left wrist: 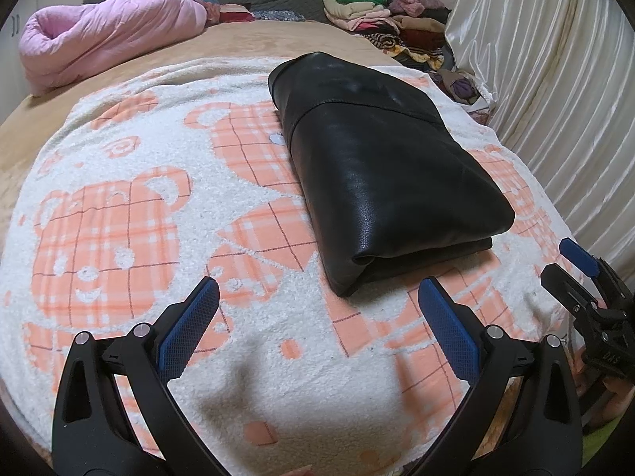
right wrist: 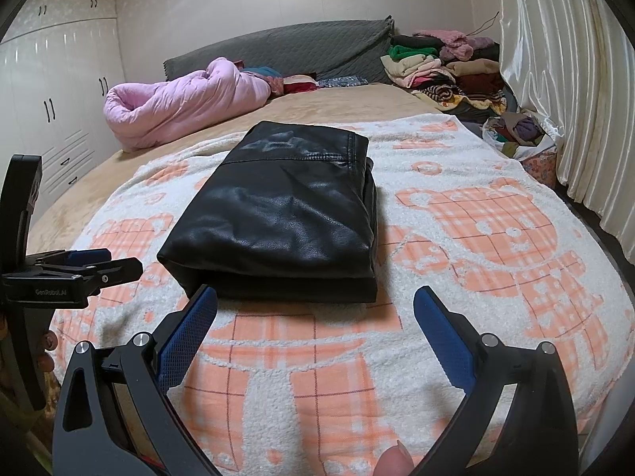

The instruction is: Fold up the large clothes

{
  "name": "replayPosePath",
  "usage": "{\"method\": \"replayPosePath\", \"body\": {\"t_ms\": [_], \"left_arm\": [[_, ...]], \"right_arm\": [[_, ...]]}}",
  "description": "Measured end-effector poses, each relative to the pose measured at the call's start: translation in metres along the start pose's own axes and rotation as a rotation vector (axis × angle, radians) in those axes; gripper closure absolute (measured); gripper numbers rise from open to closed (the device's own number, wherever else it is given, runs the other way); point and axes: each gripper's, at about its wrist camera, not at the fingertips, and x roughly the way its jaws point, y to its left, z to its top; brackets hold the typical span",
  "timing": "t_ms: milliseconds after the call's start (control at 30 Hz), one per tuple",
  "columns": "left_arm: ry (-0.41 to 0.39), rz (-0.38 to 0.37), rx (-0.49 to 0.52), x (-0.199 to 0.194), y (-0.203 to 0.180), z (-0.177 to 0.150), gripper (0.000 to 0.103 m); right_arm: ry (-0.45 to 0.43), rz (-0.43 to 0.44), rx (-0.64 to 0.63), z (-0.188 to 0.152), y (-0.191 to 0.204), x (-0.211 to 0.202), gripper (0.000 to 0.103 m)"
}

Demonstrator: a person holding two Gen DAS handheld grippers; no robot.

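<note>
Black leather jacket [left wrist: 381,166] lies folded at frame centre on the bear-print blanket [left wrist: 119,206] (folding apparently complete); left claw [left wrist: 317,317] and right claw [right wrist: 315,317] hover wide open, empty.

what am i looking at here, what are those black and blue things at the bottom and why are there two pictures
Each picture comes from a camera mounted on a hand-held tool, one per hand, looking forward along its two blue-padded fingers. The first shows the left claw, with the right one at its edge; the second shows the right claw. Both are open and hold nothing. They point at a bed covered by a bear-print blanket, where a black leather jacket lies already folded. Farther back are a pink quilt and a pile of clothes.
</note>
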Motion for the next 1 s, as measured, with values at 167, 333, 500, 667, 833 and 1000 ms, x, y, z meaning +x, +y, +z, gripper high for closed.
{"method": "replayPosePath", "body": {"t_ms": [167,333,500,667,833,1000], "left_arm": [[0.0,0.004,0.003,0.0001,0.0004,0.0002,0.009],[0.0,0.006,0.004,0.0005,-0.0005,0.0002,0.009],[0.0,0.005,0.006,0.0006,-0.0009,0.0001,0.009],[0.0,0.008,0.006,0.0004,-0.0015,-0.0002,0.009],[0.003,0.014,0.009,0.0012,-0.0012,-0.0007,0.009],[0.015,0.043,0.031,0.0039,-0.0013,-0.002,0.009]], "right_arm": [[0.0,0.0,0.001,0.0007,-0.0003,-0.001,0.004],[-0.001,-0.002,-0.001,0.0003,0.0004,-0.0014,0.004],[-0.001,-0.002,0.0,0.0002,0.0006,-0.0015,0.004],[0.0,-0.003,-0.001,0.0003,0.0007,-0.0016,0.004],[0.0,-0.004,-0.001,0.0004,0.0006,-0.0019,0.004],[-0.002,-0.015,0.002,0.0006,-0.0014,-0.0051,0.004]]}}
